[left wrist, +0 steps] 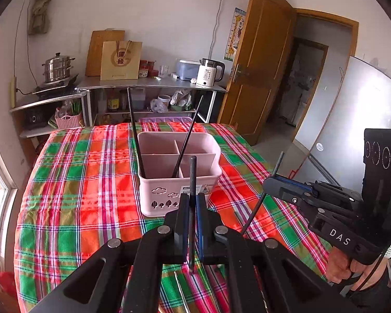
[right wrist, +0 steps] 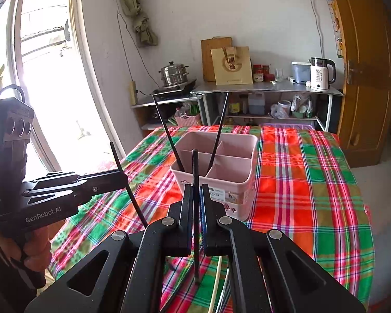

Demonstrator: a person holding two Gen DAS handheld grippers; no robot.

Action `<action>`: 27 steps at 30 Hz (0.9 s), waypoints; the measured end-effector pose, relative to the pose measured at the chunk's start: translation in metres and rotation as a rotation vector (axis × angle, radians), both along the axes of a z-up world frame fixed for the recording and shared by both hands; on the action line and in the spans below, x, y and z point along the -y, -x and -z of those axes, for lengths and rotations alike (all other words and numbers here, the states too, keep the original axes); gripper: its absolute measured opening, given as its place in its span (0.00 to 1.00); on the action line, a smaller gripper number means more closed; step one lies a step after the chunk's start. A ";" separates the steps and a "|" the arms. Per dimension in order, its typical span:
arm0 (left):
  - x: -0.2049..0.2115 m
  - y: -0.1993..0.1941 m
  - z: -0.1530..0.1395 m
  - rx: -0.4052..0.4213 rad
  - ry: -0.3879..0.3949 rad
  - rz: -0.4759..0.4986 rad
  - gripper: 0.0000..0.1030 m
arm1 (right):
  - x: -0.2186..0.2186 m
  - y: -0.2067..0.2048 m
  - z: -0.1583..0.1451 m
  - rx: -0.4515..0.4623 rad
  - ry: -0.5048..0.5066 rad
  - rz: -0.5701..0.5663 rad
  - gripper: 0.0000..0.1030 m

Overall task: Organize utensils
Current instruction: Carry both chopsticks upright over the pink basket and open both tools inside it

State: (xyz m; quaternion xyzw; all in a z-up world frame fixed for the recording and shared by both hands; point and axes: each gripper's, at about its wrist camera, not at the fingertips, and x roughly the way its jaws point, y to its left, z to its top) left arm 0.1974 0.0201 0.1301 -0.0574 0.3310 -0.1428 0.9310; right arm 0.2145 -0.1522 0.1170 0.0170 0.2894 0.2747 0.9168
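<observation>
Plaid-clothed table (left wrist: 78, 182) is seen bearing a pink divided caddy (left wrist: 178, 198) with two black chopsticks (left wrist: 187, 137) already stood inside, while one more is pinched upright in each narrow-closed gripper, left gripper (left wrist: 192, 206) and right gripper (right wrist: 195, 200), seemingly for dropping in.

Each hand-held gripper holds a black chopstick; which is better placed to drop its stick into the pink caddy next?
Left, narrowly. The left hand-held gripper holds its chopstick lined up with the pink caddy; the right hand-held gripper sits off to one side.
</observation>
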 end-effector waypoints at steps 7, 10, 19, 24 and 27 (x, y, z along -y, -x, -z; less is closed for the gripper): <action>0.003 0.005 -0.005 0.004 -0.019 0.003 0.04 | 0.006 0.007 -0.004 0.024 -0.005 -0.008 0.04; 0.004 0.007 -0.008 0.003 -0.018 0.007 0.04 | 0.007 0.009 -0.006 0.031 -0.004 -0.013 0.04; -0.003 0.005 -0.018 0.000 -0.020 0.011 0.04 | 0.010 0.012 -0.020 0.070 -0.008 -0.012 0.04; -0.013 -0.002 -0.036 0.022 -0.005 0.002 0.04 | 0.008 0.005 -0.033 0.097 -0.020 -0.010 0.04; -0.021 -0.007 -0.054 0.051 0.010 -0.010 0.04 | 0.007 -0.002 -0.045 0.119 -0.036 -0.002 0.04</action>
